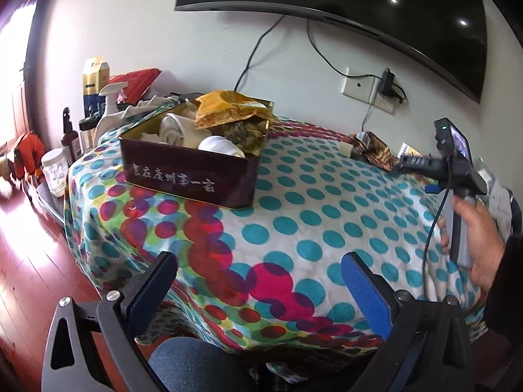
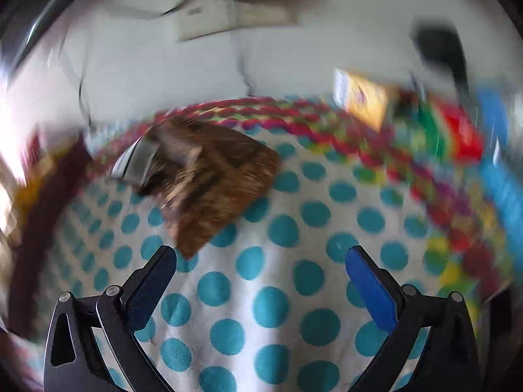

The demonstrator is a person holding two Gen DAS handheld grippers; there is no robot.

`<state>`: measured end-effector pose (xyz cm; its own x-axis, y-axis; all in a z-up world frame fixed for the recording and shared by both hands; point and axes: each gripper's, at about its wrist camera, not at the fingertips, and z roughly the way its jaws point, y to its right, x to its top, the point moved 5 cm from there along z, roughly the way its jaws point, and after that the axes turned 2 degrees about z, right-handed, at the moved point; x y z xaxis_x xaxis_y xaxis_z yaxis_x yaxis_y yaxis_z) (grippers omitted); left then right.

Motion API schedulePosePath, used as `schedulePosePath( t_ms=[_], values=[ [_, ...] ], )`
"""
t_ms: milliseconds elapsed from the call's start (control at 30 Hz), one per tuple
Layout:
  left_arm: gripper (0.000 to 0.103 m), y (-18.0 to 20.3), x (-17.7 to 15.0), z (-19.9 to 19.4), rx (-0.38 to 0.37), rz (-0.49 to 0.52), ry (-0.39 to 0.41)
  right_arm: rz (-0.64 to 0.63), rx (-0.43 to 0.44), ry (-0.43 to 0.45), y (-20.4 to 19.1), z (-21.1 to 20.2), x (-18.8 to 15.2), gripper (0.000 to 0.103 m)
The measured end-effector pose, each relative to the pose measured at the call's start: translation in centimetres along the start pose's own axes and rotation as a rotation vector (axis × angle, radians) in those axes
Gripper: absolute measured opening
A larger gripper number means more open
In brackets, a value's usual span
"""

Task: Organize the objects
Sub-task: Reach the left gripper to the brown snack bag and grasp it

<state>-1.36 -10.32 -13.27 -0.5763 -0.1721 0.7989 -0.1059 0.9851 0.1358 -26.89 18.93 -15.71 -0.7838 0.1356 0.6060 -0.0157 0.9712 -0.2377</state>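
Both jaws stand apart, empty; we should centre the right gripper (image 2: pixel 261 289) over the brown packet (image 2: pixel 209 183), then close squarely.

The right gripper (image 2: pixel 261 281) hangs wide open over the dotted cloth (image 2: pixel 271 307), nothing between its jaws (view blurred); a brown packet (image 2: pixel 215 183) lies ahead.

Left window glare; right view motion-blurred, seemingly.
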Motion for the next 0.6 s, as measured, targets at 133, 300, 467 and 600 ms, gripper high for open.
schedulePosePath(
  t_ms=[133,300,467,600],
  values=[
    [0.103,1.9,0.4,0.0,-0.038,0.074,-0.002,0.107,0.078,0.038,1.9,-0.7,0.1,0.103],
    [0.103,5.8,4.3,1.4,-0.113,0.152,0.025,0.147,0.145,0.063,2.6,-1.2,0.1,0.103],
    [0.103,10.9,9.8,5.8,-0.157,0.257,0.046,0.179,0.182,0.080,3.0,-1.5,0.1,0.103],
    [0.103,13.3,14.0,11.3,-0.134,0.300,0.041,0.205,0.200,0.094,3.3,-1.7,0.1,0.103]
  ],
)
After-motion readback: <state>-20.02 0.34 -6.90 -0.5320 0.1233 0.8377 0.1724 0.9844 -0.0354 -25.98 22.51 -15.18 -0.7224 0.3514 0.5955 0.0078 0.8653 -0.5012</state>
